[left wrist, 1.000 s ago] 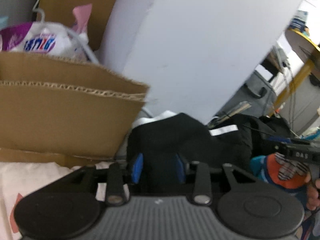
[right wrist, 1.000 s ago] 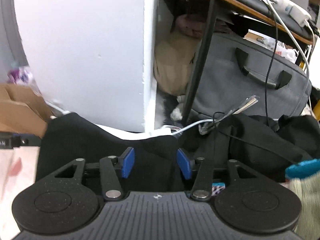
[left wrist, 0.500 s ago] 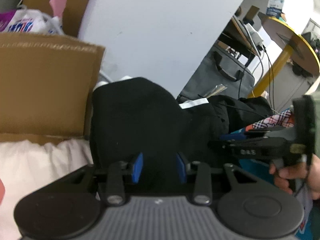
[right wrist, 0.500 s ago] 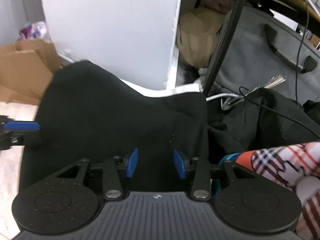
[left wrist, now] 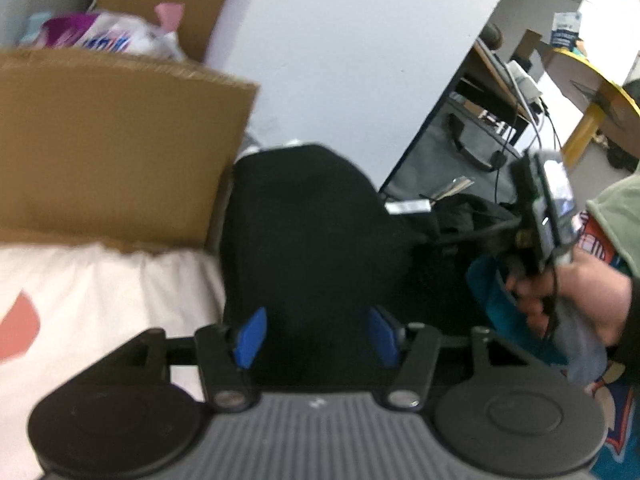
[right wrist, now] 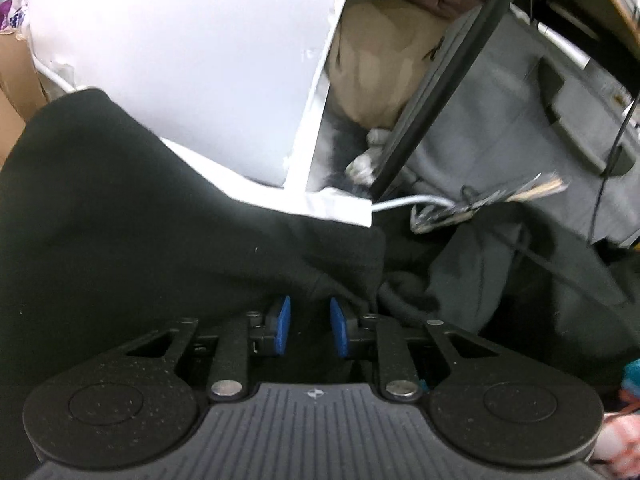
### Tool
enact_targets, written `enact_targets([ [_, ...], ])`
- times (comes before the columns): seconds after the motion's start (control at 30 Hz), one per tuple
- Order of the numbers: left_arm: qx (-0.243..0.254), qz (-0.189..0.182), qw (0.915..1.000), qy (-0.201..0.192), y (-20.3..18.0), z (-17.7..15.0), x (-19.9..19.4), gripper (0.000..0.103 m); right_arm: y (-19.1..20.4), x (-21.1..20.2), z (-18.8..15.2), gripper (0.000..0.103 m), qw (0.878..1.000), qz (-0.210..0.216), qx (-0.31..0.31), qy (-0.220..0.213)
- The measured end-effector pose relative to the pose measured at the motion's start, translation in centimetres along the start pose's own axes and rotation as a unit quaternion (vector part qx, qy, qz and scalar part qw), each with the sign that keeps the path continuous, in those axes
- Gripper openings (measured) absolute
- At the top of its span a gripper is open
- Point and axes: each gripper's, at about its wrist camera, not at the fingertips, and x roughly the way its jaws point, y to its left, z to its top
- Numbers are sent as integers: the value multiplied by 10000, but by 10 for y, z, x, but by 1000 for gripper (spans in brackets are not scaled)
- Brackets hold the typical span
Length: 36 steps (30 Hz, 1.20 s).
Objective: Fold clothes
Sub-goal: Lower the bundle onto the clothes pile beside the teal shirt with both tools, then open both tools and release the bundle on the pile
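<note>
Underneath lies a cream sheet (left wrist: pixel 100 292), with a cardboard box (left wrist: pixel 116 152) and a white panel (left wrist: pixel 340 60) behind the black garment (left wrist: pixel 304 232); a grey bag (right wrist: pixel 512 128) sits right of the panel. Left gripper (left wrist: pixel 316 334) spreads wide over the garment's near edge. Right gripper (right wrist: pixel 307 326), narrowed, pinches the garment's right corner.

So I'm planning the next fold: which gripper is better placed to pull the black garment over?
Right. The right hand-held gripper has nearly shut on the black garment at its edge; the left hand-held gripper is wide open.
</note>
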Motion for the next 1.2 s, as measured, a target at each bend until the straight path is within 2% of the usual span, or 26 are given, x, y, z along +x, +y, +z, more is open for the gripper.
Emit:
enact_targets([
  [0.17,-410,-24,9990,191,15,-24,-2,60,-2,-45,-7,28,9991,214,139,-340],
  [0.3,-652,-187,9972,315,19,-42,2,60,-3,-74,-27,29,9951,674,516,-503],
  [0.43,-719,-344,9960,404,15,-50,10,60,12,-92,-54,31,9904,1141,520,-574],
  [0.5,-757,-335,9956,437,12,-51,16,63,21,-100,-68,33,9878,1359,476,-595],
  [0.57,-796,-325,9952,470,9,-53,21,66,32,-106,-83,46,9865,1450,343,-672],
  [0.63,-874,-264,9946,495,6,-55,26,70,41,-105,-96,47,9867,1483,189,-643],
  [0.73,-825,-148,9952,510,0,-56,31,71,47,-96,-114,48,9905,1275,24,-522],
  [0.8,-784,-112,9953,550,-3,-56,32,71,46,-94,-121,58,9935,1001,-43,-546],
  [0.83,-751,-110,9956,545,-3,-56,31,71,46,-93,-125,68,9947,864,-76,-558],
  [0.87,-735,-114,9958,540,-3,-56,30,71,46,-92,-128,68,9958,713,-103,-566],
  [0.9,-771,-160,9955,531,-1,-57,27,70,42,-89,-129,68,9975,458,-64,-531],
  [1.03,-907,-380,9939,500,8,-62,17,68,17,-82,-143,67,9969,489,396,-470],
  [1.1,-1037,-569,9916,520,15,-72,11,68,17,-83,-149,66,9974,399,264,-535],
  [1.13,-1115,-662,9901,547,18,-77,9,67,17,-83,-151,62,9975,373,214,-563],
  [1.2,-1212,-806,9874,614,21,-85,7,65,18,-84,-154,46,9976,330,150,-591],
])
